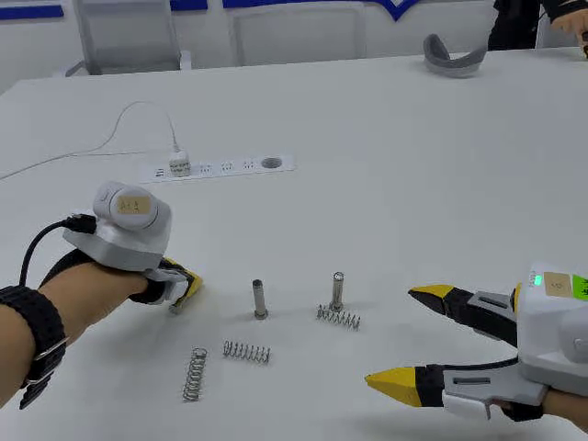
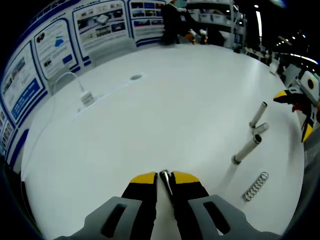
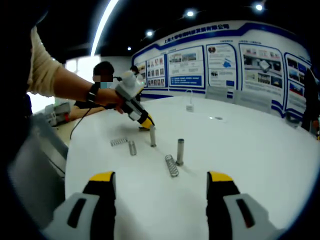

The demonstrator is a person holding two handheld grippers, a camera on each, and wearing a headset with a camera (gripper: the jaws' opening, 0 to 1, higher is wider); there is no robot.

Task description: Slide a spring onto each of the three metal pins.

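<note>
Two short grey metal pins (image 1: 260,299) are stood upright on the white counter (image 1: 386,184), with three steel coil springs (image 1: 246,351) laid loose beside them. A third pin (image 2: 165,178) is clamped in the left gripper's (image 2: 164,176) closed fingers. The right gripper's (image 1: 404,335) fingers are spread wide, nothing held.

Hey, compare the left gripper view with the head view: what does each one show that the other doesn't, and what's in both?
Left gripper view: a metal pin clamped between the shut tips of the left tool, plus wall posters behind the table.
Head view: all three springs lying flat on the table, and a grey band near the far edge.
Both: the two standing pins, the white power strip and the open right tool.
</note>
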